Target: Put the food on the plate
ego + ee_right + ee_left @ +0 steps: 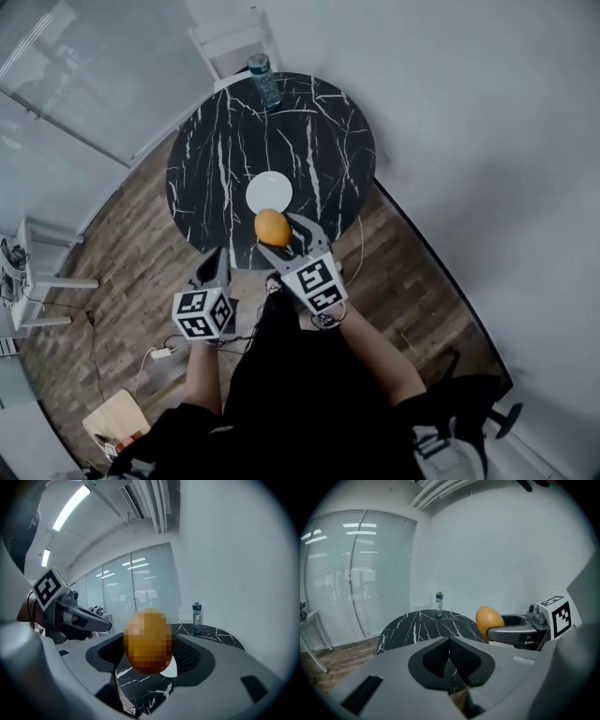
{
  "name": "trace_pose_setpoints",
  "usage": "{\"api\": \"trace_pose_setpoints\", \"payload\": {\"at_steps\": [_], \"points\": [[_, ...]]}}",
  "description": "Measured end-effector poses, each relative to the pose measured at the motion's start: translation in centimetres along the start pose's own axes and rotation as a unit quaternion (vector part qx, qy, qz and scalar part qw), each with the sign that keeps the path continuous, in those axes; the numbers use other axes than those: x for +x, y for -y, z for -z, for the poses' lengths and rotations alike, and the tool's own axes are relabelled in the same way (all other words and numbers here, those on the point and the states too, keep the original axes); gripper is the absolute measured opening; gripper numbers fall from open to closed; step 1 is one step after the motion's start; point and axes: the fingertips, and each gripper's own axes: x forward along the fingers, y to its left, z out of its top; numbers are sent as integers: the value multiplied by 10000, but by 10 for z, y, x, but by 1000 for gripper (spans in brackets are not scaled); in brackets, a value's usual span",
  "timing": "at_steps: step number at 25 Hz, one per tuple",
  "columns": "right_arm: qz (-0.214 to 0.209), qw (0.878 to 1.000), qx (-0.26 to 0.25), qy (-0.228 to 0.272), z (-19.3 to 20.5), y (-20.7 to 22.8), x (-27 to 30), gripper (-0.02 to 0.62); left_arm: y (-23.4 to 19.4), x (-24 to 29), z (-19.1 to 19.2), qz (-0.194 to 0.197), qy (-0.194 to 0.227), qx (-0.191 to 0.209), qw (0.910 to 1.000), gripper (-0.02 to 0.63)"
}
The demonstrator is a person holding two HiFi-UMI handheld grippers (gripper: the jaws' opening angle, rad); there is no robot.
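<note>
Head view: a round black table (216, 150) with white veining sat in the upper middle of the frame, on a wood-plank floor (112, 281).
Plate: a white plate (269, 190) lay bare on the table, a little below its centre in the frame.
Food: a rounded orange-yellow piece of food (272, 228) sat just below the plate in the frame, overlapping its lower rim. It was held, not lying on the plate.
Right gripper: the right gripper (279, 235) was clamped on the food, one jaw on each side. In the right gripper view the food filled the gap between the jaws, with the plate showing behind it.
Left gripper: the left gripper (221, 255) had its jaws pressed together with nothing between them. It was at the table's lower edge, left of the food and apart from it.
Bottle: a clear bottle (263, 80) stood upright at the table's top edge, well apart from the plate.
Left gripper view: the food appeared at the right of the frame, raised above the tabletop.
</note>
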Motion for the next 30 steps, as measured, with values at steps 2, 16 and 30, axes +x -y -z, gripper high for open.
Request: {"api": "trace_pose_setpoints", "payload": {"at_steps": [2,16,30], "points": [[166,9997,136,-152,11,5,13,307,-6,18,-3,264,-105,80,9996,0],[1376,9876,459,-606,70,47,80,307,6,121,9,2640,-1222,-64,9567,75],[1765,9798,553,-767,93,42,105,307,16,161,18,4001,-1933,-995,8903,221]]}}
